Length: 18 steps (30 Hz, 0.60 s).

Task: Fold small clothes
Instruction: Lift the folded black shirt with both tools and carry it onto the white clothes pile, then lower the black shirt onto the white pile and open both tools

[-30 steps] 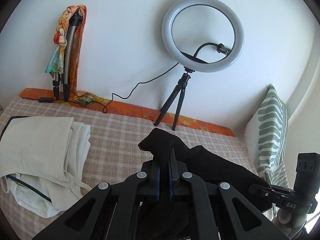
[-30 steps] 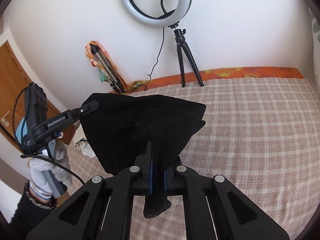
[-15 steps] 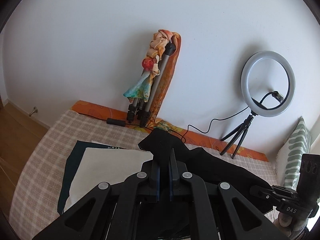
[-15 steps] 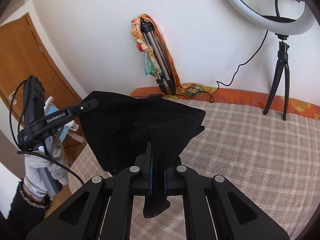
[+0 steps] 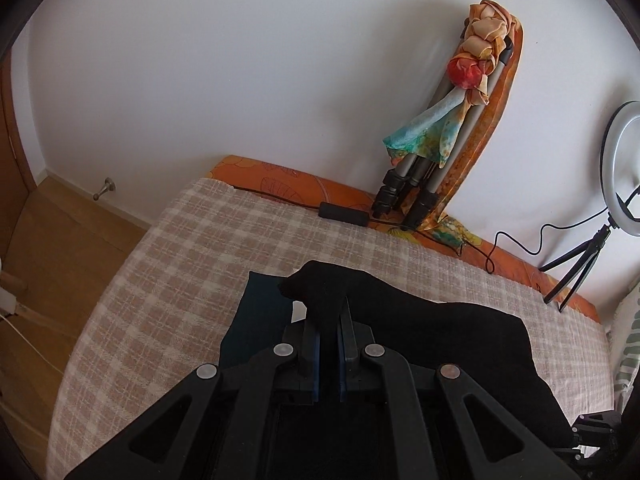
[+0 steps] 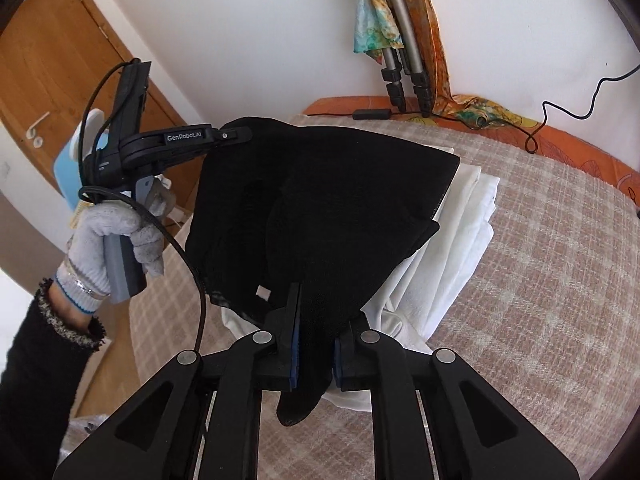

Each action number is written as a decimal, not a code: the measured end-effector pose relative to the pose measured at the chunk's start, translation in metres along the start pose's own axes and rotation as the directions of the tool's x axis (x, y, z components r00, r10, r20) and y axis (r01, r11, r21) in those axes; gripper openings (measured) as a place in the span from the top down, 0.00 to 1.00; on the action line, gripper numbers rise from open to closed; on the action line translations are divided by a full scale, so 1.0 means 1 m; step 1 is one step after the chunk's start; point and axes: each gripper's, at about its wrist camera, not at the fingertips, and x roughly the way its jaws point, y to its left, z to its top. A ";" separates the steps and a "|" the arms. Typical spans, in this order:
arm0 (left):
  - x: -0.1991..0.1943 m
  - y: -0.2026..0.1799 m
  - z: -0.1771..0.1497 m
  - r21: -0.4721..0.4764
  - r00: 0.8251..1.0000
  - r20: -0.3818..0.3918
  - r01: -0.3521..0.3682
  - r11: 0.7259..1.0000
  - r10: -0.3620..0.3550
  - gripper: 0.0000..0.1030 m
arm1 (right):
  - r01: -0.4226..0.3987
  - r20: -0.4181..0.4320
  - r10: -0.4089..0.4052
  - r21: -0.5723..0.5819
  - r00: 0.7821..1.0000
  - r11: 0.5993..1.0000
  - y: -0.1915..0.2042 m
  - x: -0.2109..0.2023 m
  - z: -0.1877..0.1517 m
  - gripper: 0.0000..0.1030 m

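Observation:
A small black garment (image 6: 328, 208) hangs in the air, stretched between both grippers above the checked bed cover (image 6: 540, 280). My left gripper (image 5: 330, 308) is shut on one corner of it (image 5: 420, 328); it also shows in the right wrist view (image 6: 236, 135), held by a gloved hand. My right gripper (image 6: 314, 320) is shut on the opposite edge, with a tail of cloth hanging below the jaws. A stack of folded white clothes (image 6: 452, 252) lies on the bed under the black garment. A dark teal folded piece (image 5: 256, 320) lies beneath in the left wrist view.
A folded tripod wrapped in a colourful scarf (image 5: 440, 128) leans on the white wall, with a power adapter and cable (image 5: 344, 213) at its foot. A ring light on a small tripod (image 5: 616, 184) stands at right. A wooden door (image 6: 52, 80) and floor are left of the bed.
Both grippers have swung to the left with the black garment still held. It is now over the stack of white clothes, and the ring light has slid toward the right edge.

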 end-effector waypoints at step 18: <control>0.016 0.001 -0.003 0.002 1.000 -0.017 0.007 1.000 -0.007 0.97 | 0.092 0.068 -0.101 0.119 0.993 0.989 -0.069 0.024 0.080 0.65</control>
